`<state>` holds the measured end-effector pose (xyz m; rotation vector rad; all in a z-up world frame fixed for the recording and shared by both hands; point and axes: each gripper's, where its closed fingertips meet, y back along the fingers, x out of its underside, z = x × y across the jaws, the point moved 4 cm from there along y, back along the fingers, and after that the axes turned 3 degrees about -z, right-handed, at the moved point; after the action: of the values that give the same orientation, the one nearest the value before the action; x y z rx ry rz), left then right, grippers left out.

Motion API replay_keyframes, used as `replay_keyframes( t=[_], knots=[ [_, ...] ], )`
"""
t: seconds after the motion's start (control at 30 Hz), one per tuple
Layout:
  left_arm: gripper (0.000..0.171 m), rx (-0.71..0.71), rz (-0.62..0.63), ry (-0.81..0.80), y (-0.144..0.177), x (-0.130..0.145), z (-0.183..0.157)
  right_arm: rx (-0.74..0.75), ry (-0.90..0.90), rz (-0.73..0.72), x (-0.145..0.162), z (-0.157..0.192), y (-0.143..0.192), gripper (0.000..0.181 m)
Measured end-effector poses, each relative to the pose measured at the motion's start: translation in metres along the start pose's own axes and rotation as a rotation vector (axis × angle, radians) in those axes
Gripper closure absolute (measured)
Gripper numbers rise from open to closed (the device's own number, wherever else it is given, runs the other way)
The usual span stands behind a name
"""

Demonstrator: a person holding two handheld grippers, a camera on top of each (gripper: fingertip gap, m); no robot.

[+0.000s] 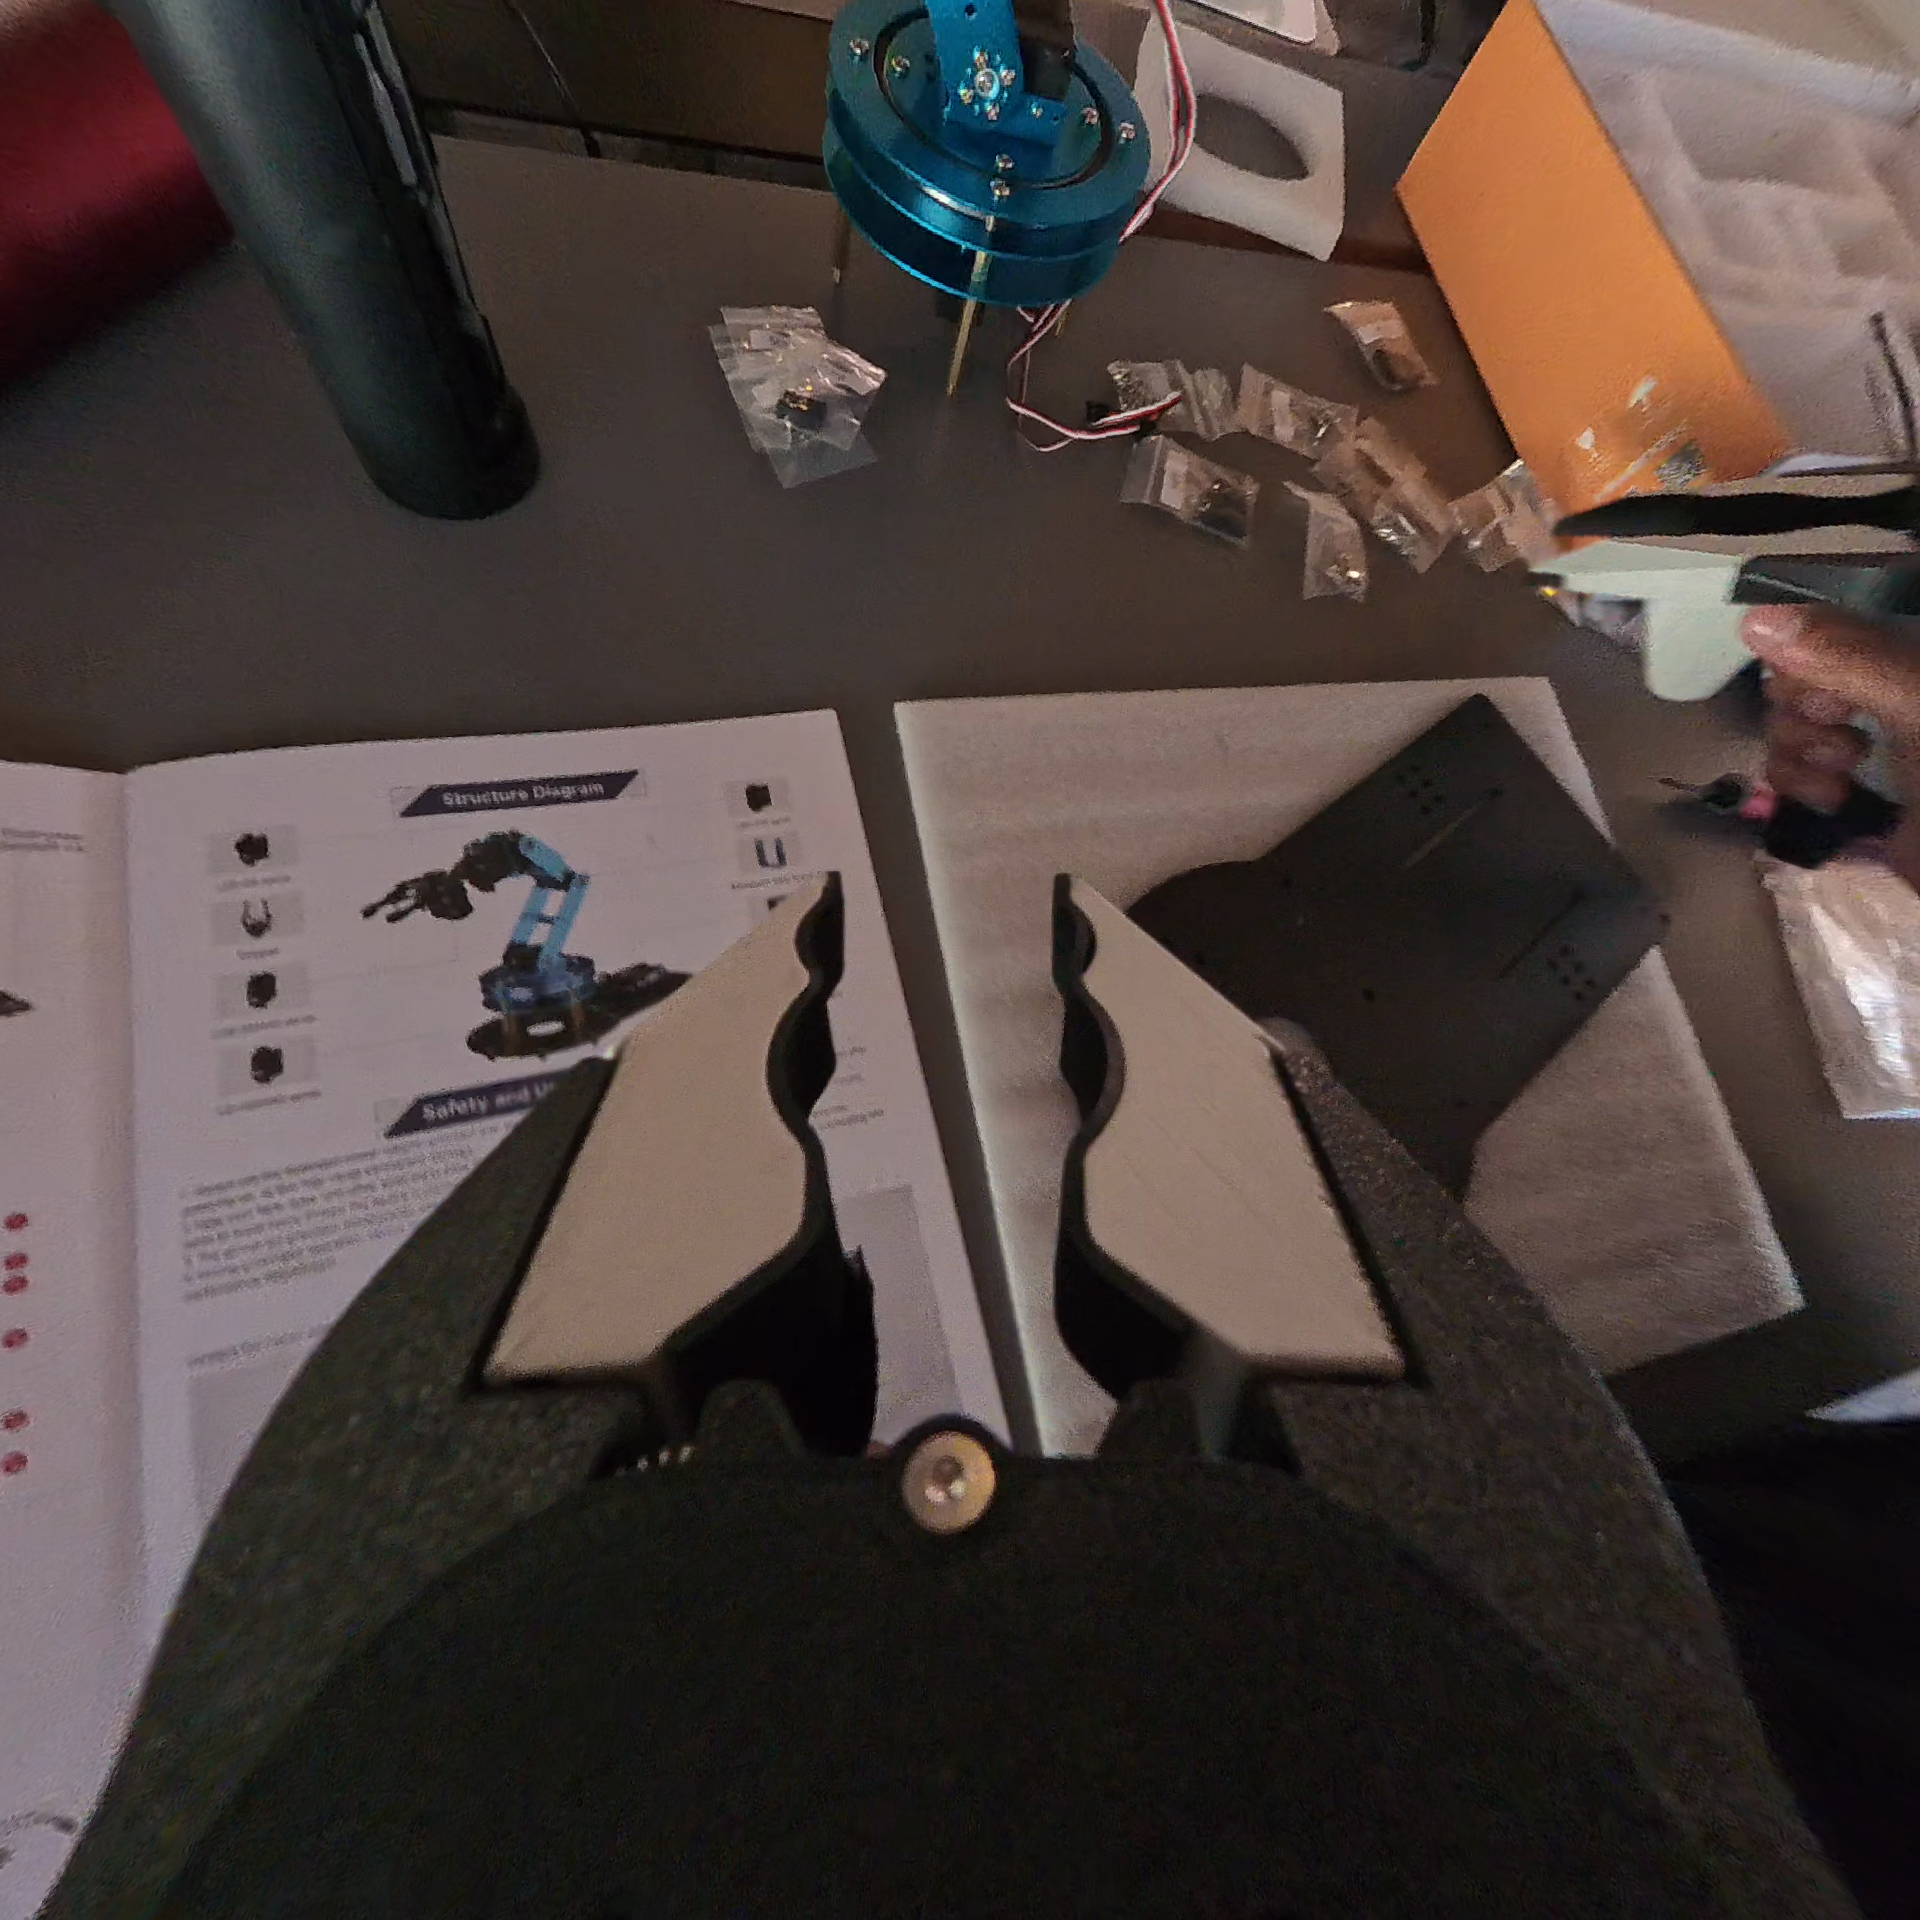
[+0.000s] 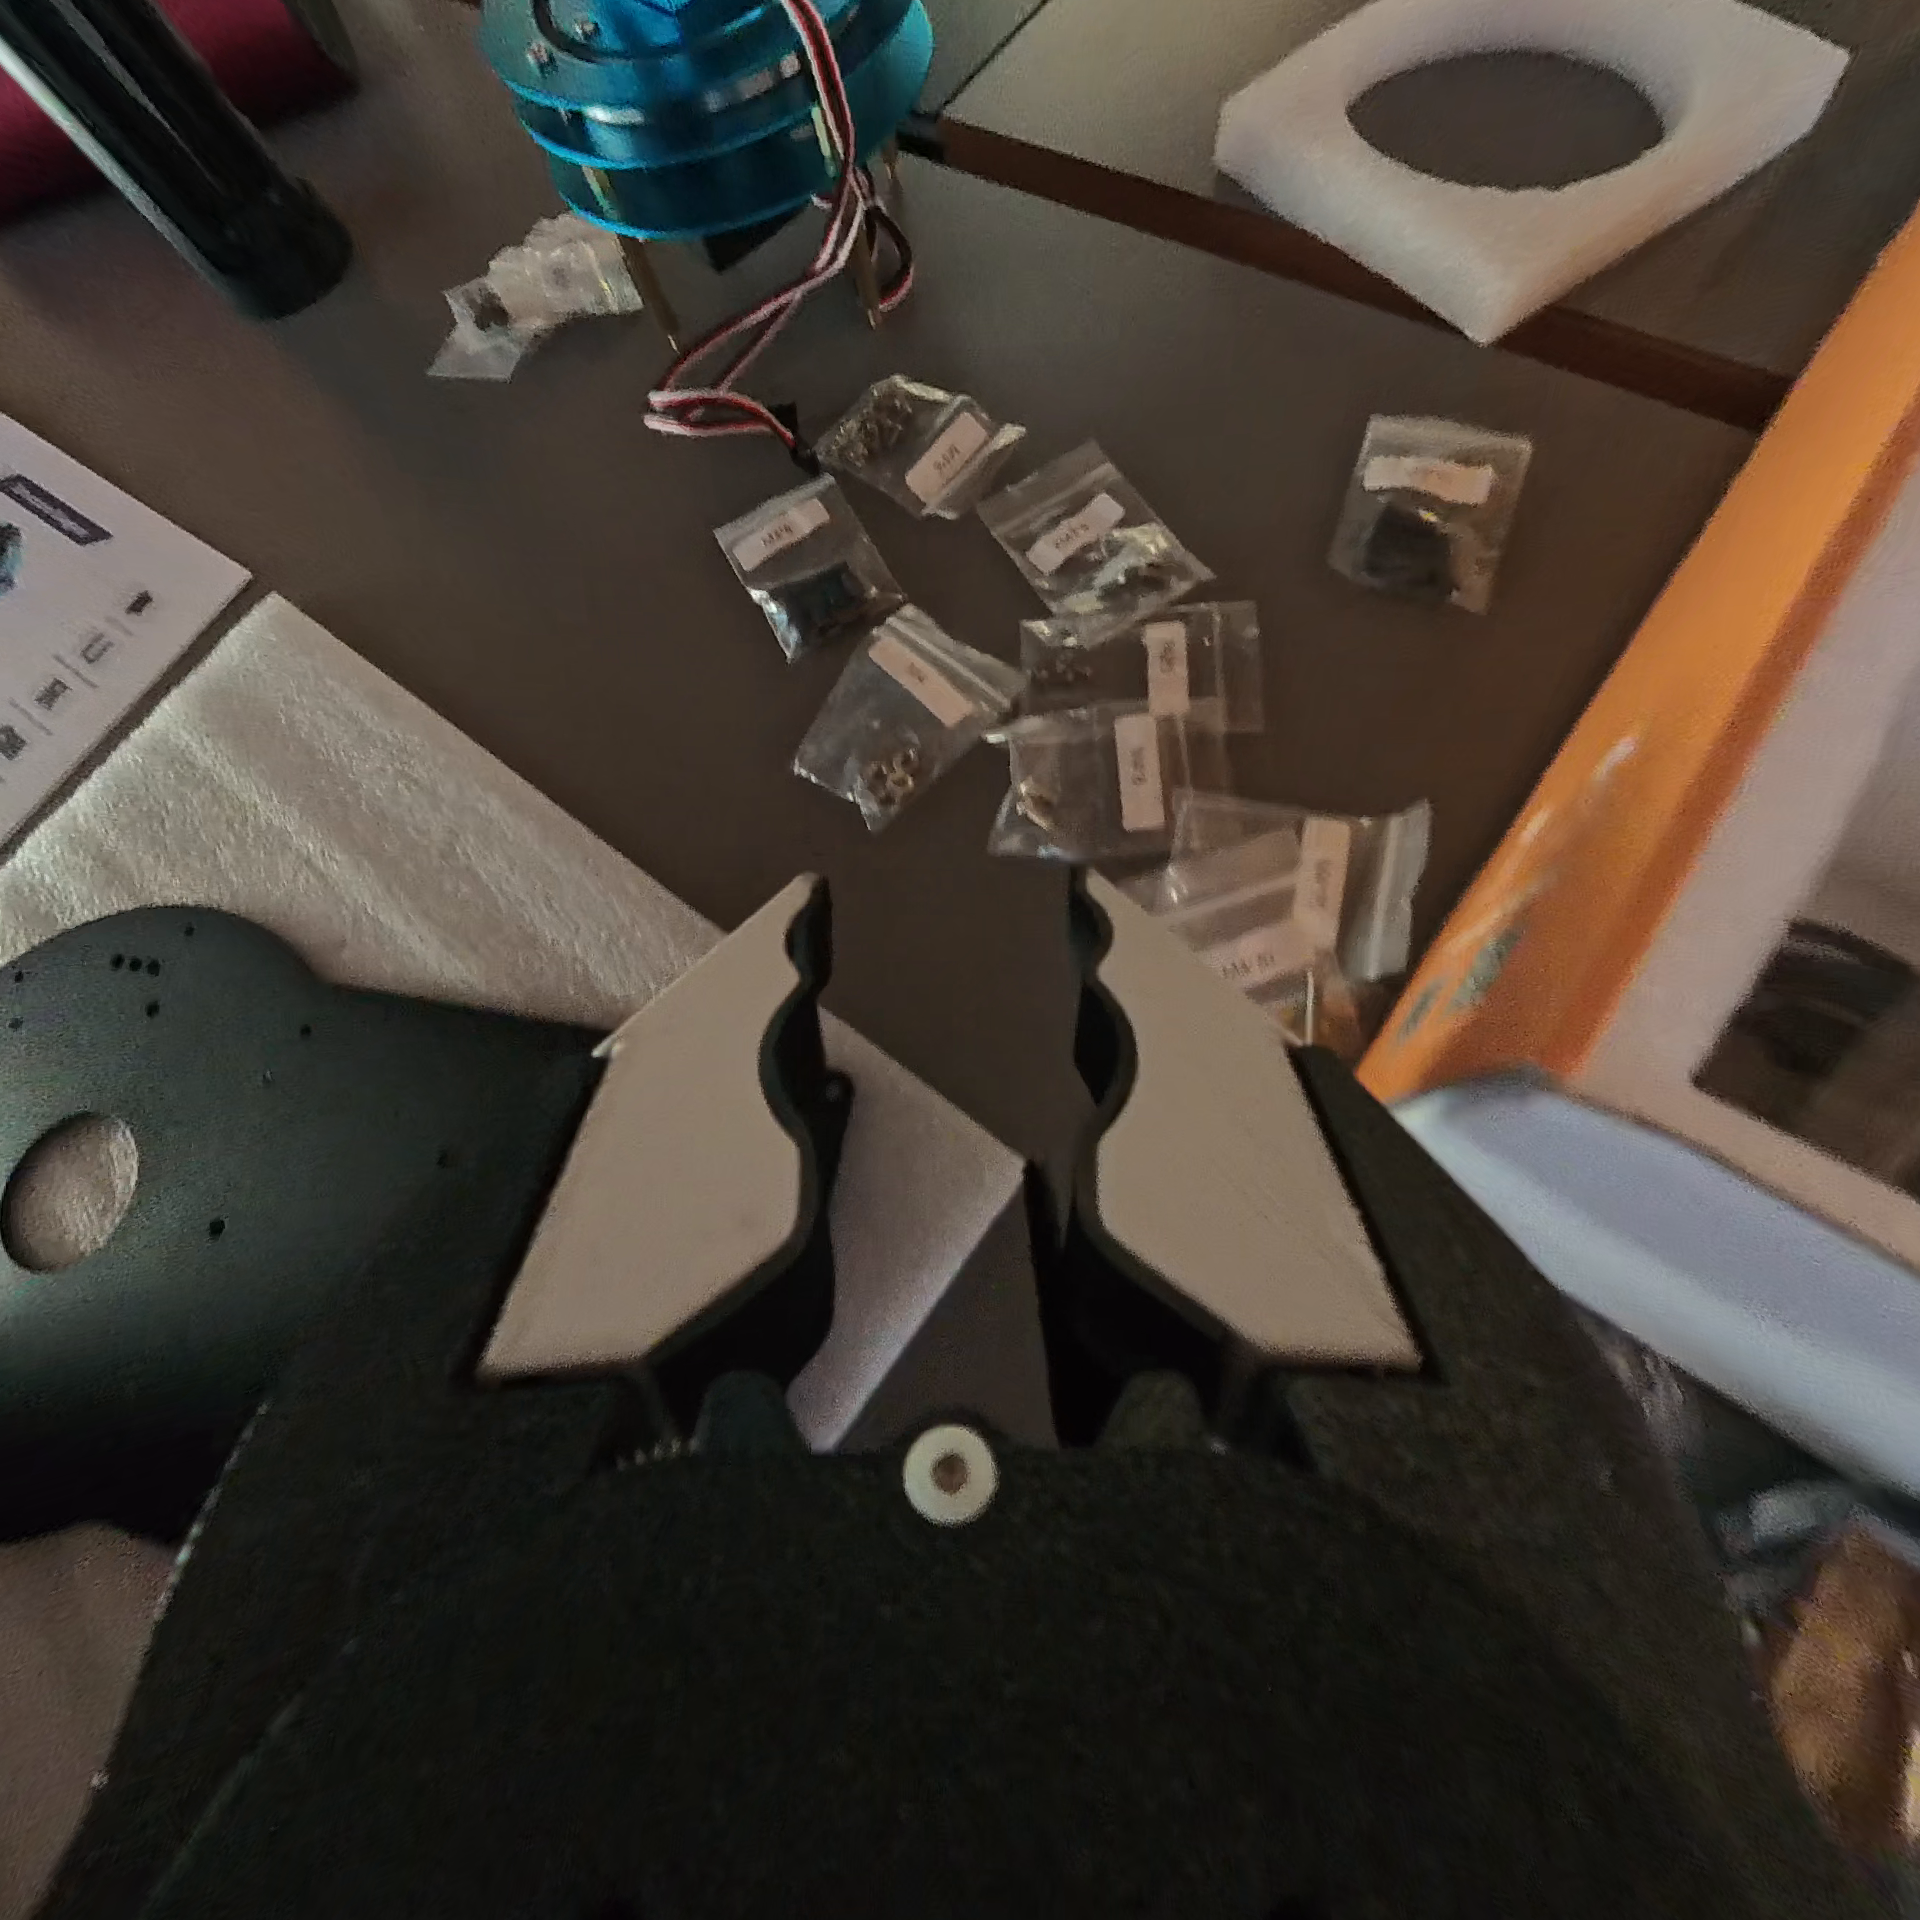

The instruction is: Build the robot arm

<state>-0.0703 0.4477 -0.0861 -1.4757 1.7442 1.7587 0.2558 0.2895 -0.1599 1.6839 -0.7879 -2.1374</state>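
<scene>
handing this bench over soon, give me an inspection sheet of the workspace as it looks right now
surface: grey table, mostly covered.
job's things: blue round base on brass legs; black plate on white foam sheet; open manual.
clutter: small parts bags scattered; orange box; foam ring block; dark cylinder.
grippers: left gripper open above manual and foam; right gripper open near the bags; both empty.
cables: red-and-white wires from the base.
surroundings: dark red surface behind.
</scene>
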Motion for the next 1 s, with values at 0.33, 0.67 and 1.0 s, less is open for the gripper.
replay_keyframes(
  t=[0.33, 0.67, 1.0],
  knots=[
    [0.108, 0.035, -0.009, -0.278, -0.157, -0.057, 0.024, 0.010, -0.116, 0.071, 0.034, 0.039, 0.036, 0.146],
    [0.104, -0.044, 0.029, -0.302, -0.242, -0.079, 0.037, 0.230, -0.159, 0.082, 0.061, 0.024, 0.083, 0.149],
    [0.114, 0.294, -0.015, -0.392, -0.185, -0.038, -0.053, 0.332, -0.127, -0.067, 0.029, -0.015, 0.032, 0.136]
  ],
)
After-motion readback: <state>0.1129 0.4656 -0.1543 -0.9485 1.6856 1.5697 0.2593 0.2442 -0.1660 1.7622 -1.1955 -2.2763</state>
